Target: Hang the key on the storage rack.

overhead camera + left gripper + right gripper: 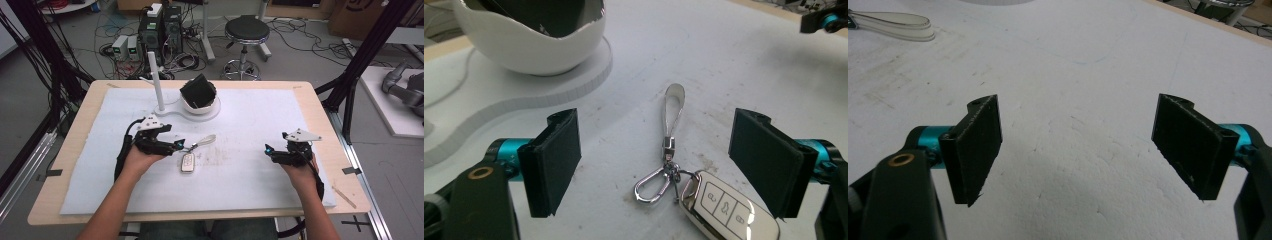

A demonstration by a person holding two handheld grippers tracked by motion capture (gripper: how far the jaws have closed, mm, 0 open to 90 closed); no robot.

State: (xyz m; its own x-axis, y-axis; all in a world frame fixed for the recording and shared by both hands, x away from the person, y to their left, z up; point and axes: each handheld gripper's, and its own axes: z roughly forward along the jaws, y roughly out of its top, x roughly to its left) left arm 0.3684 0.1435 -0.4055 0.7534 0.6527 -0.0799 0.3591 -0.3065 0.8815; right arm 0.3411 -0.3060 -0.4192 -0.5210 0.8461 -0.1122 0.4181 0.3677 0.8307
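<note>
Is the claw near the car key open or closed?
Open. In the left gripper view the left gripper has its two black jaws set wide apart, with the car key and its clip lying on the white mat between them, untouched.

A mat [250, 120] covers most of the table [320, 107], and a stand with a post [156, 80] and a bowl [200, 106] sits at the mat's far middle, the bowl right of the post. A key fob [188, 162] with its clip [651, 184] and strap [673, 107] lies nearer the person, between the 2 jaws of the left gripper [176, 146]. The right gripper [268, 150] sits well apart on the mat's right side, and a stool [246, 31] stands on the floor behind the table
</note>
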